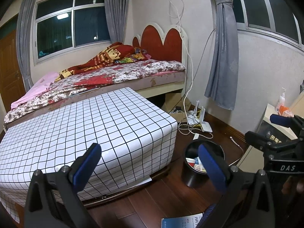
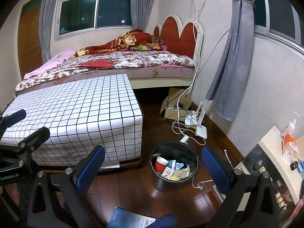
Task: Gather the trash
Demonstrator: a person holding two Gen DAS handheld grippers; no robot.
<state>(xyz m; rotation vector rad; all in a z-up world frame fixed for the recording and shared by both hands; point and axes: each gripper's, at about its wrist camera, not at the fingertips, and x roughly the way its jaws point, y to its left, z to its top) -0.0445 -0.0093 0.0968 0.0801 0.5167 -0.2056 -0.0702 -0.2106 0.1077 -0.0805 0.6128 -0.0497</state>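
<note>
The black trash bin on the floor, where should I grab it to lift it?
Grip the black trash bin by its upper rim, coming down from above. It stands upright with an open top, so one finger goes inside, one outside; the side nearest the table is free of trash.

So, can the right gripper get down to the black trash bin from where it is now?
Probably yes. The right gripper is open, and the black trash bin stands uncovered on the floor just ahead, with nothing between them.

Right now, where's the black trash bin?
The black trash bin stands on the wooden floor, low centre in the right wrist view, just right of the checkered table, with the white routers behind it.
</note>
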